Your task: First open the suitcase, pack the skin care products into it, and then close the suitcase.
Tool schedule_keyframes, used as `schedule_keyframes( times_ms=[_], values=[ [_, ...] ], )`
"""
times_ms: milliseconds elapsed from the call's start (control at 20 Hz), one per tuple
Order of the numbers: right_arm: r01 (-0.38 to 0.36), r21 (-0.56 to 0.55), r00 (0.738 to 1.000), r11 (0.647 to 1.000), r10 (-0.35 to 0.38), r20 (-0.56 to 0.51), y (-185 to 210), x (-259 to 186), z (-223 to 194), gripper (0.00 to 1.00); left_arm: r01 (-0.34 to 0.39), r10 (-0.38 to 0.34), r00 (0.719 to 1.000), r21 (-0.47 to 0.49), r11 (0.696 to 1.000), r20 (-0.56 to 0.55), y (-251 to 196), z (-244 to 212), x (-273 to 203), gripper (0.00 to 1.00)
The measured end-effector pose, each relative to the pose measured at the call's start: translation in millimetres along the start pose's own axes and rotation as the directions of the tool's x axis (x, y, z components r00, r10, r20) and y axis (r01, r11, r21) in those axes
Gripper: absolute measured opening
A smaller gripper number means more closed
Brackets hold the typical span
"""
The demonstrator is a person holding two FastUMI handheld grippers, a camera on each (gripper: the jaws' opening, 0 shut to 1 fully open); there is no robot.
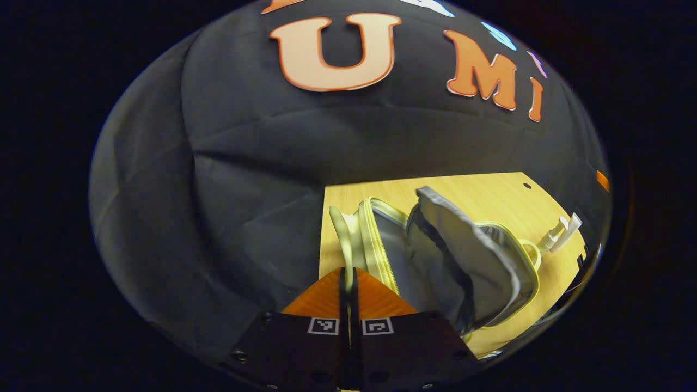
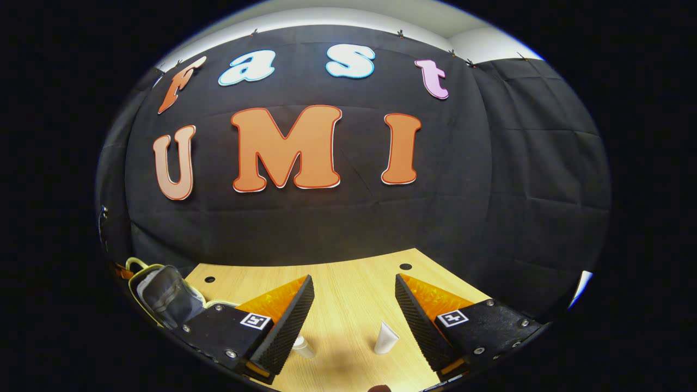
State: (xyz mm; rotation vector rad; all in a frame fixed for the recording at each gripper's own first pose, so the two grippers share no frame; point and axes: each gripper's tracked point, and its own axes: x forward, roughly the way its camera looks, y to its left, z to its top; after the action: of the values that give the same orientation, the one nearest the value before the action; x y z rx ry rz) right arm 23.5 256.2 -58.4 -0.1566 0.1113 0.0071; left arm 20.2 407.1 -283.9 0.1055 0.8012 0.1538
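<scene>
A small pale-yellow suitcase (image 1: 463, 261) with grey lining lies open on the wooden table (image 1: 490, 190). In the left gripper view my left gripper (image 1: 348, 283) is shut on the rim of the raised half (image 1: 343, 234), which runs down between its fingers. Two white skin care tubes (image 1: 561, 234) lie on the table just beyond the suitcase. In the right gripper view my right gripper (image 2: 354, 326) stands open low over the table, with a small white bottle (image 2: 302, 345) beside its left finger and a white tube (image 2: 386, 337) beside its right finger. The suitcase (image 2: 163, 296) sits to the far left.
The black cloth wall stands close behind the table (image 2: 354, 283). Small dark holes (image 2: 405, 267) mark the tabletop near its back edge. Bare wood lies between the suitcase and the two products.
</scene>
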Motion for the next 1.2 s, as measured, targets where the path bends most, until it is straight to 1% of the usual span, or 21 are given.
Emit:
schedule_keyframes(
  times_ms=[100, 200, 400, 500, 650, 750, 800, 850, 950, 1050, 1100, 1150, 1200],
  values=[
    [-0.006, -0.001, 1.0, 1.0, 0.006, -0.008, 11.6, 0.5, -3.5, 0.95, 0.007, -0.01, 0.999, -0.062, 0.998, -0.035, 23.9, -31.3, 15.1, 0.01],
    [-0.019, -0.009, 1.0, 1.0, 0.018, -0.013, 21.9, 2.5, -5.5, 0.95, 0.018, -0.026, 0.996, -0.101, 0.995, -0.084, 38.9, -66.2, 32.4, 0.01],
    [-0.026, -0.009, 1.0, 1.0, 0.026, -0.015, 32.8, 4.2, -7.5, 0.95, 0.063, -0.072, 0.993, -0.105, 0.993, -0.088, 50.0, -110.8, 64.5, 0.01],
    [-0.026, -0.019, 1.0, 0.999, 0.026, -0.018, 37.8, 3.2, -9.1, 0.95, 0.079, -0.089, 0.991, -0.104, 0.991, -0.096, 51.0, -123.7, 70.5, 0.04],
    [-0.03, -0.029, 0.999, 0.999, 0.03, -0.027, 41.4, 3.1, -14.4, 0.95, 0.091, -0.106, 0.988, -0.133, 0.987, -0.114, 55.0, -136.9, 78.4, 0.06],
    [-0.029, -0.027, 0.999, 0.999, 0.029, -0.026, 41.7, 1.6, -16.5, 0.95, 0.088, -0.105, 0.988, -0.143, 0.986, -0.116, 58.6, -140.4, 80.4, 0.12],
    [-0.03, -0.029, 0.999, 0.999, 0.029, -0.026, 41.0, 0.3, -17.7, 0.95, 0.069, -0.085, 0.989, -0.136, 0.988, -0.117, 62.3, -138.6, 78.2, 0.17],
    [-0.027, -0.032, 0.999, 0.999, 0.027, -0.027, 38.8, 0.0, -19.1, 0.95, 0.045, -0.061, 0.99, -0.126, 0.991, -0.128, 68.7, -139.1, 78.5, 0.15],
    [-0.024, -0.04, 0.999, 0.999, 0.023, -0.034, 33.0, -1.1, -23.1, 0.95, -0.018, 0.002, 0.99, -0.112, 0.994, -0.143, 83.9, -146.9, 81.6, 0.46],
    [-0.02, -0.045, 0.999, 0.999, 0.019, -0.033, 26.3, -1.8, -23.9, 0.95, -0.065, 0.051, 0.99, -0.102, 0.993, -0.135, 90.8, -141.2, 76.9, 0.68],
    [-0.017, -0.049, 0.999, 0.999, 0.016, -0.032, 21.7, -1.3, -23.9, 0.95, -0.087, 0.076, 0.99, -0.097, 0.991, -0.12, 92.5, -134.0, 73.8, 0.89],
    [-0.018, -0.051, 0.999, 0.999, 0.016, -0.037, 17.2, 0.0, -25.7, 0.95, -0.106, 0.097, 0.991, -0.095, 0.99, -0.097, 90.2, -125.5, 68.5, 0.93],
    [-0.023, -0.047, 0.999, 0.999, 0.021, -0.044, 13.8, 1.7, -29.0, 0.95, -0.114, 0.107, 0.992, -0.097, 0.989, -0.068, 83.2, -113.9, 62.8, 1.0]
  ],
)
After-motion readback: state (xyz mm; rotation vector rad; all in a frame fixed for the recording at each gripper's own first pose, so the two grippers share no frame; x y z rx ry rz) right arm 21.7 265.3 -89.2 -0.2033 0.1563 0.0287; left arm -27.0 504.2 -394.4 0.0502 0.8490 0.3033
